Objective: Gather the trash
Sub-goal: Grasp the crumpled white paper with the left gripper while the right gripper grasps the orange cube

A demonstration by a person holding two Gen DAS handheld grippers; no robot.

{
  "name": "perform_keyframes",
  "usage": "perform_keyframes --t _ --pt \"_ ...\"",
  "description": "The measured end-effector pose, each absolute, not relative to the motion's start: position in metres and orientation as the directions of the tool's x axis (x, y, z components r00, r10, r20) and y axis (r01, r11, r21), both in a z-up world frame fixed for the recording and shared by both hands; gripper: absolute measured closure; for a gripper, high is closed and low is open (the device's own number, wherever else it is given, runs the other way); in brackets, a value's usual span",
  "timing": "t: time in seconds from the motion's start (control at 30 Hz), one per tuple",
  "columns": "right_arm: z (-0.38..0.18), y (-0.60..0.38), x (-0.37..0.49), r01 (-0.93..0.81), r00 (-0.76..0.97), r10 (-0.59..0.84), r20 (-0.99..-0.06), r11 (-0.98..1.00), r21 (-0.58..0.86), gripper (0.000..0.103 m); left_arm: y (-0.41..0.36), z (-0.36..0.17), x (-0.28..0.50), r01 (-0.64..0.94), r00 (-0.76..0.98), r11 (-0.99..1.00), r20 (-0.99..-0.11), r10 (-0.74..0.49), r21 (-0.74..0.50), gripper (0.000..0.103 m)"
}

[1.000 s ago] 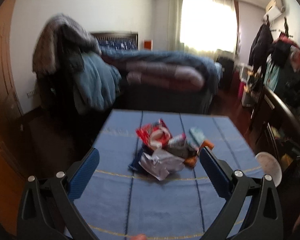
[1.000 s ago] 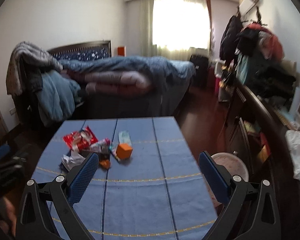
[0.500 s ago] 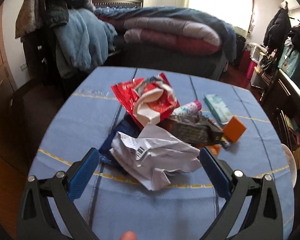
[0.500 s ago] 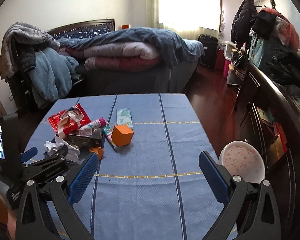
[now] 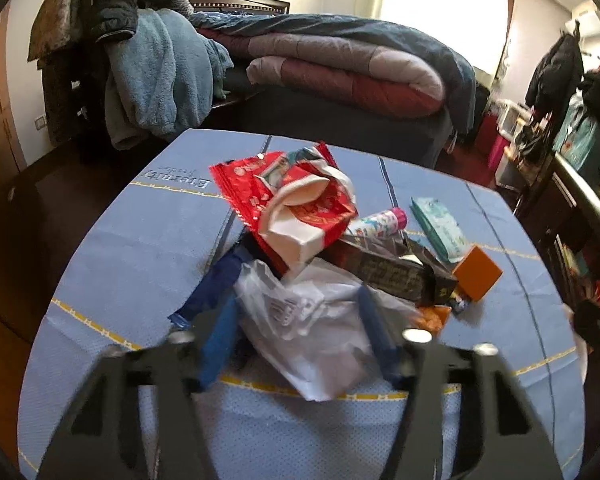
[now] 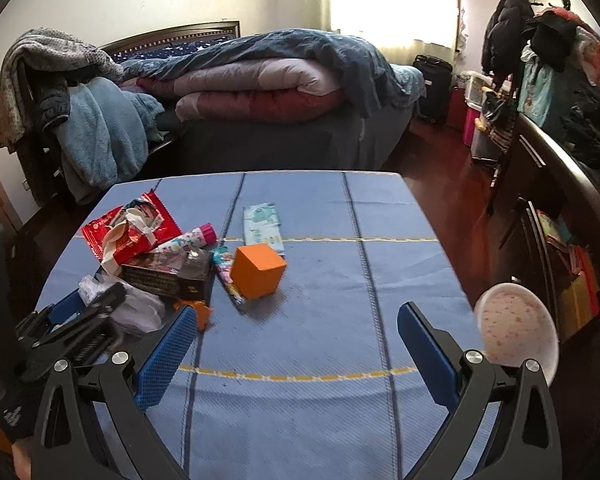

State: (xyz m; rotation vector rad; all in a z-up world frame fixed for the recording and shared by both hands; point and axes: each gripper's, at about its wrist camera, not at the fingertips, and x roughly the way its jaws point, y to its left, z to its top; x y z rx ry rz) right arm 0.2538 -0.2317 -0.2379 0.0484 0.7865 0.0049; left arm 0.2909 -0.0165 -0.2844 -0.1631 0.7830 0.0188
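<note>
Left wrist: left gripper (image 5: 300, 336) pinches white wrapper (image 5: 316, 332).

A bench (image 6: 380, 216) covered in blue striped cloth carries a heap of litter at its left side: a red snack wrapper (image 6: 139, 228), a dark carton (image 6: 167, 276), crumpled white plastic (image 5: 320, 324), an orange box (image 6: 257, 270), and a pale green tissue pack (image 6: 261, 228) lying flat just beyond.
</note>
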Motion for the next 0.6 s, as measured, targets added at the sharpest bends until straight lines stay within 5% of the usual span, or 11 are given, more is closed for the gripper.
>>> perform_keyframes --t 0.6 --pt "-0.284 -0.203 0.327 -0.019 0.662 0.078 -0.746 0.996 0.088 0.004 0.021 -0.264 0.269 -0.009 0.772 0.954 -0.608 -0.185 -0.301 0.075"
